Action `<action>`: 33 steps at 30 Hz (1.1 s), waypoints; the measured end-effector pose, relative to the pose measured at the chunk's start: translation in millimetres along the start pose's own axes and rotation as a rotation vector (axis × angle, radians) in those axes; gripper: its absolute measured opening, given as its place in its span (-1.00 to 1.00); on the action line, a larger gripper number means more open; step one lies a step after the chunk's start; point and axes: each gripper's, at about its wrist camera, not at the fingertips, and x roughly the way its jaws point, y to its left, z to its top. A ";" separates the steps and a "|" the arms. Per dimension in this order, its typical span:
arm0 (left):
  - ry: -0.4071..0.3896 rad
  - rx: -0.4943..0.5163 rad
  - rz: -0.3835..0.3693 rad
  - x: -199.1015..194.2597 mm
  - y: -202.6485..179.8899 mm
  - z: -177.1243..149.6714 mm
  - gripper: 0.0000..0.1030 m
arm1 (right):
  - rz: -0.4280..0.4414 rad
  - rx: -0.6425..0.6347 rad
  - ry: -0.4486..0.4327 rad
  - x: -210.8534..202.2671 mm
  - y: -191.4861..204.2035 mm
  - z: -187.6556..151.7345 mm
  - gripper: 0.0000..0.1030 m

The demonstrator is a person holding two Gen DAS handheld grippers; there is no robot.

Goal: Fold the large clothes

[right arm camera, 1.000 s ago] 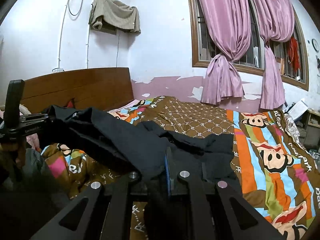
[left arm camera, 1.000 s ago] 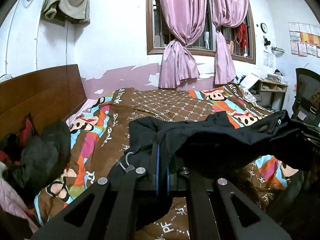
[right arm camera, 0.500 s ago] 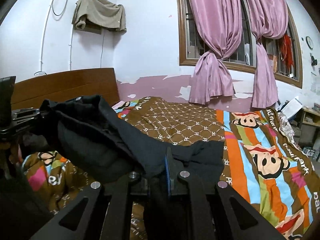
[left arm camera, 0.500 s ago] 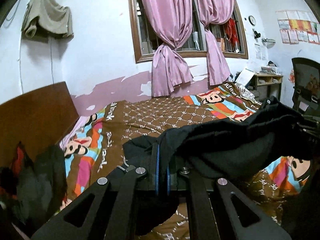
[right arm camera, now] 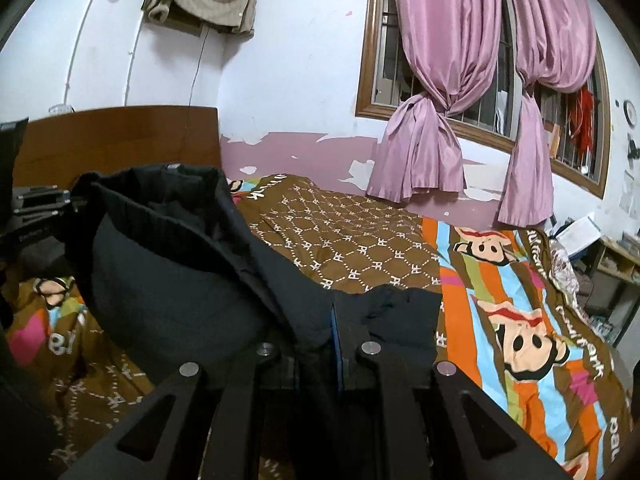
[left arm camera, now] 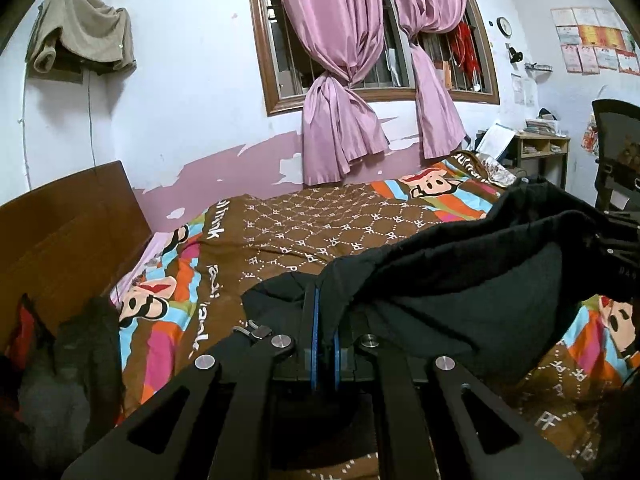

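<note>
Bedding (left arm camera: 320, 236), a brown cover with cartoon monkeys, spreads below as the only clear landing place, and the risk there is that the black garment (left arm camera: 460, 292) comes down bunched rather than flat. It hangs in the air above the bed, strung between the two claws and sagging in the middle like a pouch. The slack comes from the claws standing near each other, so a fold laid from here would likely trap wrinkles or double the cloth unevenly. The pile of dark clothes (left arm camera: 76, 344) by the headboard lies near the left side; a trailing hem could drag across it and snag. The left claw (left arm camera: 325, 320) is clamped tight on one edge of the cloth. The right claw (right arm camera: 335, 332) also pinches an edge, though thick layers are bunched there, so some could slip free and drop a corner.
</note>
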 end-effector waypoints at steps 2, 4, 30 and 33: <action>0.010 0.001 0.003 14.8 3.1 2.8 -0.93 | -0.019 -0.025 0.003 13.7 -0.7 3.3 -0.77; 0.023 -0.004 0.007 32.0 7.3 6.0 -0.93 | -0.028 -0.032 0.008 28.0 -4.9 5.7 -0.75; 0.070 -0.344 0.085 128.1 73.5 8.3 0.82 | -0.063 0.055 0.040 100.7 -51.3 -3.0 0.84; 0.059 -0.358 0.069 109.2 82.7 4.7 0.83 | -0.015 0.079 0.082 95.7 -45.4 -14.7 0.88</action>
